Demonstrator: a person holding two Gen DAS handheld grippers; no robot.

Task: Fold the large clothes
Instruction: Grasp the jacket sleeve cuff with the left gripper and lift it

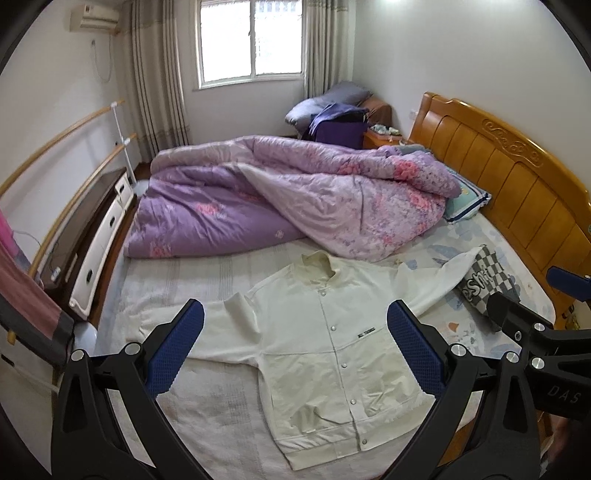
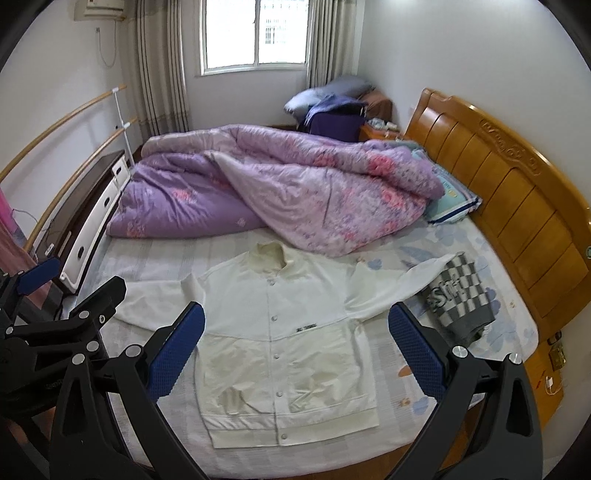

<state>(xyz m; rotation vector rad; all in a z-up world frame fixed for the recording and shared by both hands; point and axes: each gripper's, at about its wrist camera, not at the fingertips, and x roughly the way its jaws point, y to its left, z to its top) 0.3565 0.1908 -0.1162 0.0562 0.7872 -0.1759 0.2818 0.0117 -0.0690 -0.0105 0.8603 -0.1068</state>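
The jacket (image 1: 325,354) is lying at twelve o'clock, collar away, being approached by both spread, empty grippers: left gripper (image 1: 295,347), right gripper (image 2: 297,350).

Jacket (image 1: 325,343) on bed (image 1: 207,417), before quilt (image 1: 295,195)

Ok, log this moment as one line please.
stage: pre-fold | white jacket: flat on bed, buttoned, sleeves spread | left gripper: open, empty | right gripper: open, empty

walls white | window (image 1: 251,40) daylit, curtains (image 1: 155,74) striped | headboard (image 1: 509,177) wooden | air conditioner (image 1: 95,18) top left | 2 wall rails (image 1: 66,162)
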